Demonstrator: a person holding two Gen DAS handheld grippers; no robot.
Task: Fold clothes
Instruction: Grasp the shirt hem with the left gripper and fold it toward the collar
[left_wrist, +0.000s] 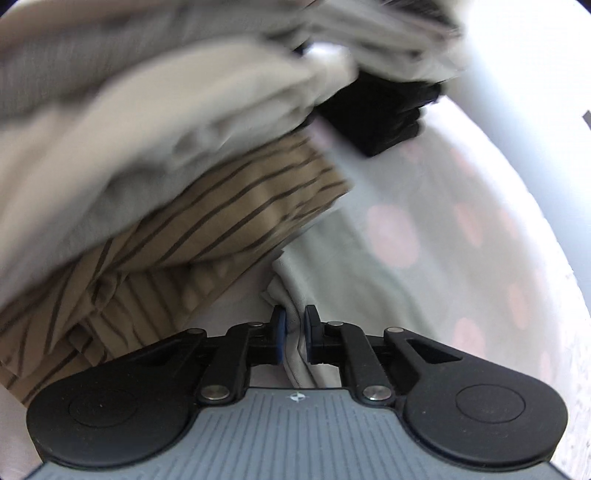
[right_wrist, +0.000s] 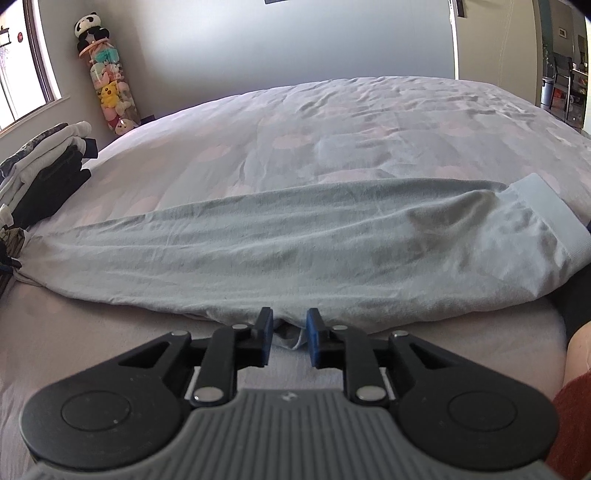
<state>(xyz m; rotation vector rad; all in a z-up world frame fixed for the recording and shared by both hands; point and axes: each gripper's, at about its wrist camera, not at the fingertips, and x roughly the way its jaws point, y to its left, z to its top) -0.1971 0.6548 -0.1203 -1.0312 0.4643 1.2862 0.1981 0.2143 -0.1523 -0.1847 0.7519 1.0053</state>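
Pinching one end of the pale grey garment (left_wrist: 295, 332) in the left gripper (left_wrist: 294, 334), jaws nearly closed on the cloth, right beside the stack of folded clothes (left_wrist: 207, 206). Hovering the right gripper (right_wrist: 290, 339) with jaws parted around the near hem, not clamping. Lying stretched across the bed (right_wrist: 332, 122). Risking losing the right end on lifting, or dragging into the stack and toppling it.

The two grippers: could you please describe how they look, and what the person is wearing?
Both the left gripper and right gripper match: black linkage arms with silver rivets, two round black discs, a ribbed grey body bearing a small white emblem, and blue pads inside black fingers. No cables show. At the right view's edge is a rust-red sleeve.
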